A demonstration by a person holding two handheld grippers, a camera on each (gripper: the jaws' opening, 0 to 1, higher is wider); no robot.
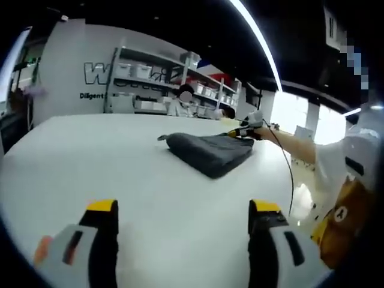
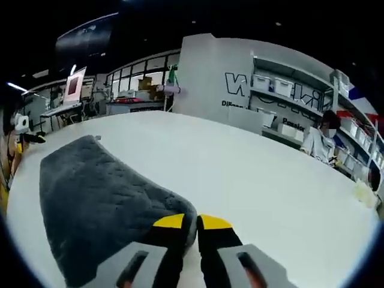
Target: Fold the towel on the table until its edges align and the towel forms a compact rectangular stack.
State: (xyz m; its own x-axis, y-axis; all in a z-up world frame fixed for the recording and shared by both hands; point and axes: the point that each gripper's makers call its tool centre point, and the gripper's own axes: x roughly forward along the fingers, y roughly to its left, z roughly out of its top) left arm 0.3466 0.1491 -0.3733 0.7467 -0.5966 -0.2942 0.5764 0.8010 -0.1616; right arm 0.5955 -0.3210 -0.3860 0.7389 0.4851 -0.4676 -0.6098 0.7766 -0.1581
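One grey towel (image 1: 210, 153) folded mid-frame on white table (image 1: 90, 156), open room all round. Left gripper (image 1: 183, 219) spread, empty. Right gripper (image 2: 192, 225) clenched on towel corner.

We count one grey towel (image 1: 210, 153) folded on one white table (image 1: 102, 162); two grippers, the left gripper (image 1: 183, 225) near, the right gripper (image 2: 191, 223) at the towel's right corner; one shelving rack (image 1: 174, 81) far off; one person (image 2: 321, 141) seated by it
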